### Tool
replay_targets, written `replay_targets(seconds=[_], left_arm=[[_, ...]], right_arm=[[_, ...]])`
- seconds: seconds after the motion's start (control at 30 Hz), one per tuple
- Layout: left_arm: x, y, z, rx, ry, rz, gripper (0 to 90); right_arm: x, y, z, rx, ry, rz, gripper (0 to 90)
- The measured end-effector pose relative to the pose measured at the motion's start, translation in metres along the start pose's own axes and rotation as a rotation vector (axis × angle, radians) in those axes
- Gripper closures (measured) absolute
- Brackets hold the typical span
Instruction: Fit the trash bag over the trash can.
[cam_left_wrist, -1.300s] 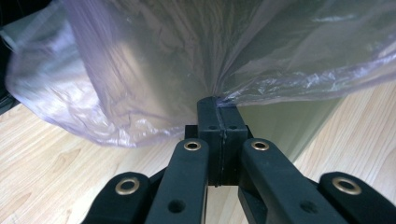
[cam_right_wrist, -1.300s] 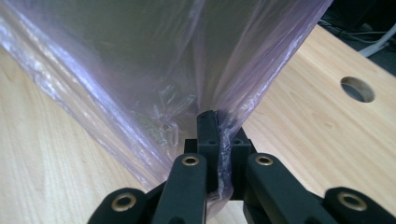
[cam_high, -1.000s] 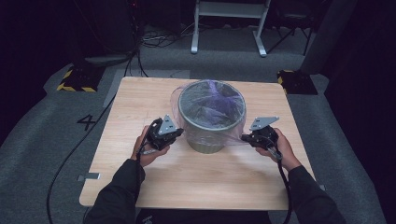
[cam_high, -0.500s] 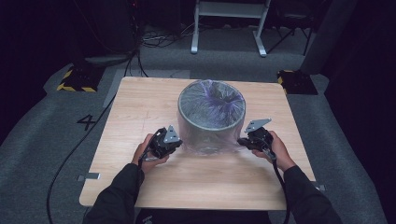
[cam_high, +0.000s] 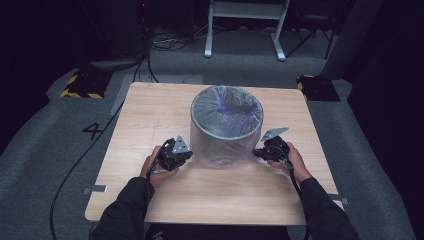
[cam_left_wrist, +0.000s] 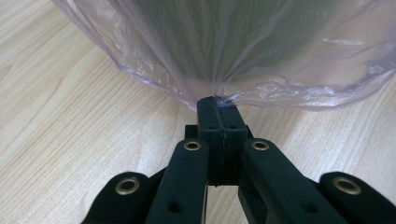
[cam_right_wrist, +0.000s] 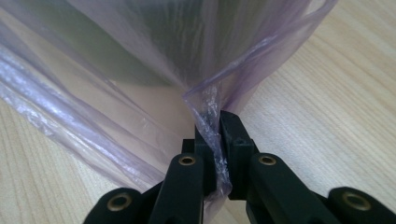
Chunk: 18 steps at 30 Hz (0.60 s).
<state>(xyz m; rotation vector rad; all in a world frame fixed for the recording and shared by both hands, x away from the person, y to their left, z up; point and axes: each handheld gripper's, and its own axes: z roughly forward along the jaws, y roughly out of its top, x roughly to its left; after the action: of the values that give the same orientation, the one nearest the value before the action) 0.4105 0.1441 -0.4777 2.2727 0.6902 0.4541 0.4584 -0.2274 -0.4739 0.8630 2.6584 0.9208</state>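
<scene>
Jaws of left gripper (cam_left_wrist: 218, 106) pressed together on the lower hem of a thin, clear, violet-tinted bag (cam_left_wrist: 224, 46), film drawn to a tight point at the tips. Jaws of right gripper (cam_right_wrist: 215, 120) likewise closed, pinching a crumpled fold of the same bag (cam_right_wrist: 140, 60), with a strip of film running down between the pads.

High view: bag drawn over a grey round bin (cam_high: 226, 136) standing upright at mid-counter, film stretched across the mouth and down the wall; left gripper (cam_high: 186, 156) and right gripper (cam_high: 257, 152) low at opposite sides of the base, just above the wooden counter (cam_high: 150, 115).

Likely hazards, judged from this arrangement:
- Tearing at either pinch point, from further downward pull on film already taut and gathered into a narrow neck.
- Slipping of the fold out of the right-hand pinch, from so little film between the pads and so smooth a surface.
- Tilting or sliding of the bin toward one side, from uneven pull by the two hands; nothing else bracing it.
- Knocking of the tips against the counter, from so little room left beneath them.
- Springing back of the hem up the wall on release, from tension in film stretched over the mouth.
</scene>
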Motion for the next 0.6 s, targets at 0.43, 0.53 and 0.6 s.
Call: replay_targets(seconds=[0.43,0.53,0.6], left_arm=[[0.002,-0.014,-0.014,-0.034,-0.004,-0.048,57.5],[-0.001,-0.014,-0.02,-0.022,0.001,-0.058,36.5],[-0.003,-0.016,-0.027,-0.056,-0.004,-0.069,29.6]], right_arm=[[-0.001,-0.006,-0.005,-0.034,-0.012,0.022,69.3],[-0.002,-0.009,-0.011,-0.066,-0.006,0.015,52.7],[-0.003,-0.01,-0.017,-0.082,-0.002,0.025,41.3]])
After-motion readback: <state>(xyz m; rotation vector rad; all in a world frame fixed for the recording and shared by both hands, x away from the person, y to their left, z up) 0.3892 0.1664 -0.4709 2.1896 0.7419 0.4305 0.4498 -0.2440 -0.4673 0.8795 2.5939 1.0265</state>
